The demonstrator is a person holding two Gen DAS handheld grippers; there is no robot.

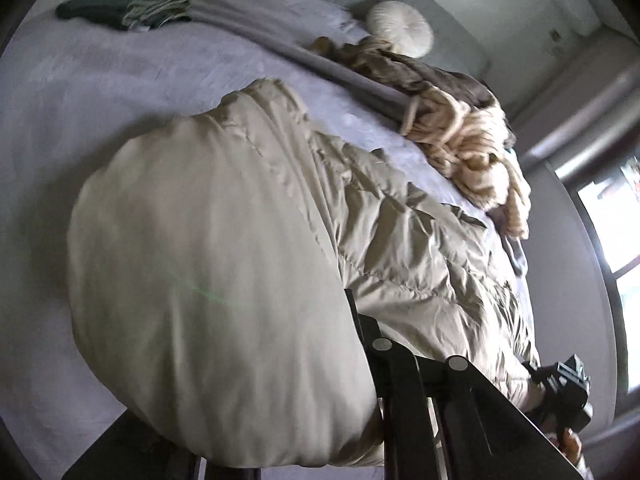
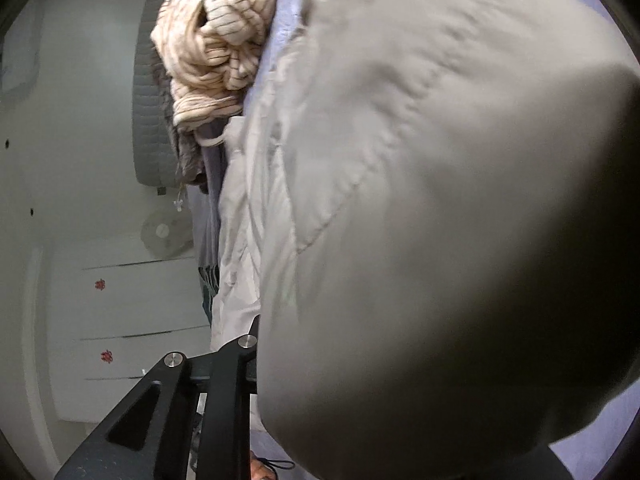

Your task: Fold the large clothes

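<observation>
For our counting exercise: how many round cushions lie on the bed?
1: a round white cushion at the bed's far edge, beyond the striped clothes pile. The puffy jacket may hide others.

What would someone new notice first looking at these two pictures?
First, the big puffy beige jacket, bunched up right in front of both cameras and filling most of each view, spread over a pale blue bed. Next, a crumpled striped cream garment piled at the bed's far edge. A round white cushion sits by the headboard.
</observation>
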